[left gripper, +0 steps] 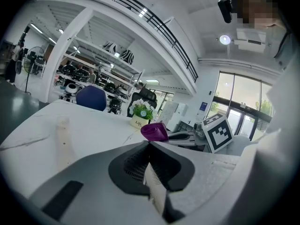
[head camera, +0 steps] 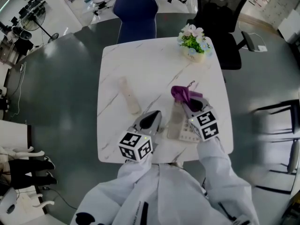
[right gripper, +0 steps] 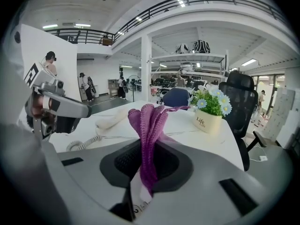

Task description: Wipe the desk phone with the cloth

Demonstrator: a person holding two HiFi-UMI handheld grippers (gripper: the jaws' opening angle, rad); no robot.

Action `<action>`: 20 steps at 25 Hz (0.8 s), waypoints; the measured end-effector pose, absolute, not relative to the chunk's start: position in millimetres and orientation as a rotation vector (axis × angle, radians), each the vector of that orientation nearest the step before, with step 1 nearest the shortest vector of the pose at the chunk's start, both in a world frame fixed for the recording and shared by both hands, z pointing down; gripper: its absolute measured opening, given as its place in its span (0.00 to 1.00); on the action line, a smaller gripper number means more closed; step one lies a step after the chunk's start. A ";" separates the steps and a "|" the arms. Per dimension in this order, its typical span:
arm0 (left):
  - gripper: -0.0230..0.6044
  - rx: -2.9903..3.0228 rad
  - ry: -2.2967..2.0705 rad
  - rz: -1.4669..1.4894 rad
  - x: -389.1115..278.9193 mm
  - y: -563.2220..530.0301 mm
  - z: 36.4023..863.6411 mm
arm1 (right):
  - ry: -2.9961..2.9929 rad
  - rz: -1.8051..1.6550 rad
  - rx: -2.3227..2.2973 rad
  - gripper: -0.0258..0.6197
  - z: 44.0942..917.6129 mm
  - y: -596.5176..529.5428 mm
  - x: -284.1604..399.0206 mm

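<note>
The white phone base [head camera: 178,124] lies at the table's near edge, between my two grippers. Its handset [head camera: 129,95] is off the base, lying to the left on the marble top, and shows as the handset [right gripper: 110,120] with a coiled cord [right gripper: 80,145]. My right gripper [head camera: 188,103] is shut on a purple knitted cloth [head camera: 181,93], held over the base; the cloth [right gripper: 149,124] stands up out of the jaws. My left gripper [head camera: 153,117] hovers just left of the base, shut, with nothing between its jaws. From its view the cloth [left gripper: 154,131] sits ahead to the right.
A small pot of flowers [head camera: 194,42] stands at the far right corner of the white marble table [head camera: 140,64]. A blue chair [head camera: 136,14] and a black office chair [head camera: 220,13] stand beyond the far edge. Grey floor surrounds the table.
</note>
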State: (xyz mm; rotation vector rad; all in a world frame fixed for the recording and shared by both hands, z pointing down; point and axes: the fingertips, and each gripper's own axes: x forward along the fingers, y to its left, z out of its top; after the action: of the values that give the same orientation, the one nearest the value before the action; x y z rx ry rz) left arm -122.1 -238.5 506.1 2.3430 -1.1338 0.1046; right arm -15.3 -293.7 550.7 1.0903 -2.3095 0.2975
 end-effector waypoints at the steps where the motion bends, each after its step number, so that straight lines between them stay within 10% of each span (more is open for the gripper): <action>1: 0.03 2.345 -1.127 0.107 -121.5 -237.6 506.0 | -2.306 0.302 1.088 0.10 550.9 -292.7 -15.9; 20: 0.03 2.377 -1.067 0.113 -127.2 -226.6 506.7 | -2.236 0.334 1.079 0.10 558.6 -277.6 -20.6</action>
State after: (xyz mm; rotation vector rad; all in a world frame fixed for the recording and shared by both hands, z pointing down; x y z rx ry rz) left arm -127.2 -226.6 506.7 2.3775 -1.0673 0.1128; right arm -20.6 -277.6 558.6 1.0793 -2.2362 0.3340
